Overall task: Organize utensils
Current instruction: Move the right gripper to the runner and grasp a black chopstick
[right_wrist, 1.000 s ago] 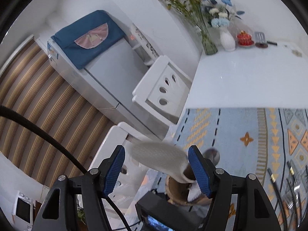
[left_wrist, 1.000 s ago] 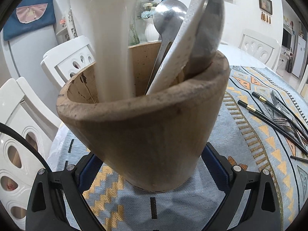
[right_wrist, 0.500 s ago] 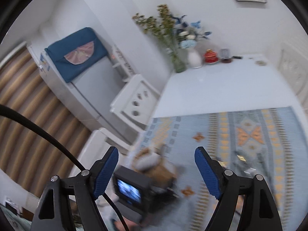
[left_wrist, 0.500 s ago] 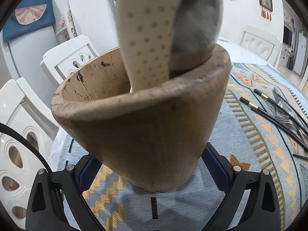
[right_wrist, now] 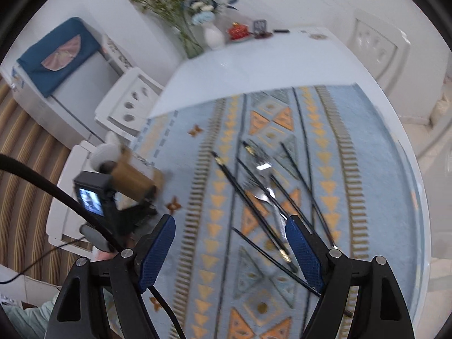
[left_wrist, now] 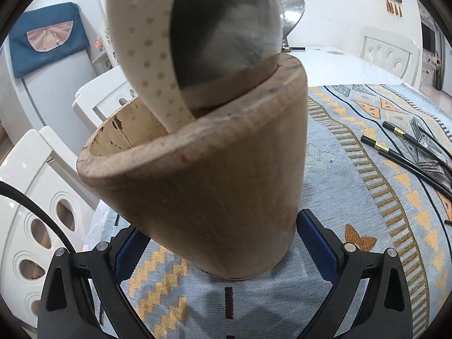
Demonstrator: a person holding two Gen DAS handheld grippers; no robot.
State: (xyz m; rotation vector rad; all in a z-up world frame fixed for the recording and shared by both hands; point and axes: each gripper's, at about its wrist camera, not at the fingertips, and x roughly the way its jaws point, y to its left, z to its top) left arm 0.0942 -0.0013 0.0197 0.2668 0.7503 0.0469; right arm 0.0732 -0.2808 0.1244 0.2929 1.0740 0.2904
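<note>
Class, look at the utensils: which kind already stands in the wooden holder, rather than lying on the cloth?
The spoons stand in the wooden holder; the chopsticks and forks lie flat on the cloth.

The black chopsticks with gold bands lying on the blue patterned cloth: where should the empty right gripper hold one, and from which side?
Probably take a black chopstick at mid-length, from above, with the open right gripper turned across its thin shaft. It lies flat on the blue patterned cloth, and silver forks crowd the tangled pile.

Patterned blue cloth (right_wrist: 367, 147) covers near part of white table (right_wrist: 254, 65). White vase of flowers (right_wrist: 213, 36) at far edge, red ornament (right_wrist: 238, 29) beside. White chairs (left_wrist: 34, 197) alongside.
</note>
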